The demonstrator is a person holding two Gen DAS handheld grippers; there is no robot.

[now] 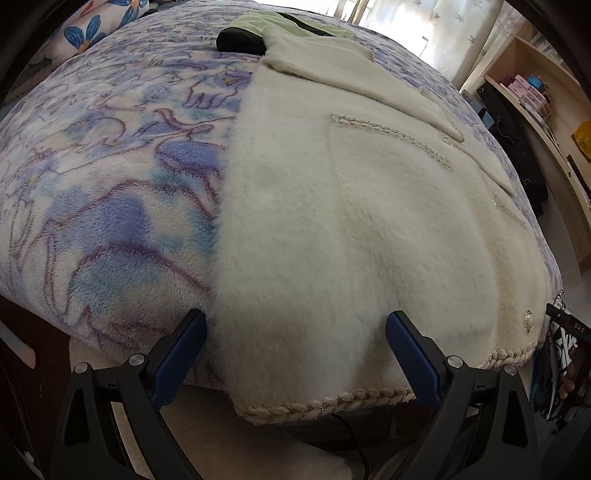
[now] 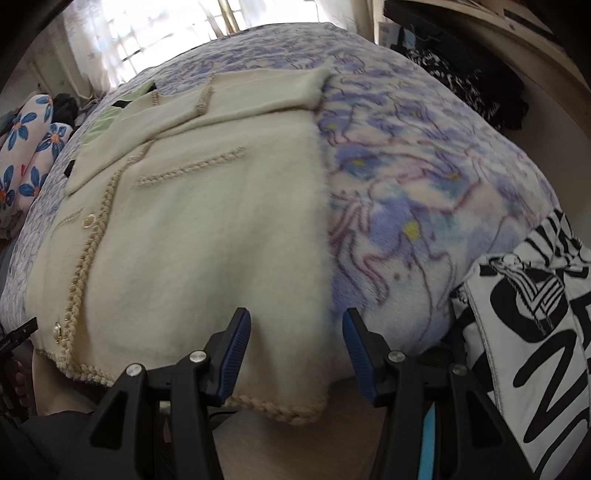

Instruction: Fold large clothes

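Note:
A fluffy cream jacket (image 1: pixel 332 229) with braided trim and pearl buttons lies flat on the bed, its sleeves folded across the chest. Its hem hangs over the near edge of the bed. My left gripper (image 1: pixel 295 339) stands open over the jacket's left bottom corner, the cloth lying between the blue pads without being pressed. In the right wrist view the same jacket (image 2: pixel 207 229) fills the left half. There my right gripper (image 2: pixel 297 336) is open above the right bottom corner and side edge, not touching it.
The bed is covered by a purple and blue floral fleece blanket (image 1: pixel 110 192). A green garment (image 1: pixel 280 22) and a dark item lie beyond the collar. A black-and-white printed cloth (image 2: pixel 528 332) sits at the bed's right corner. Wooden shelves (image 1: pixel 546 88) stand to the right.

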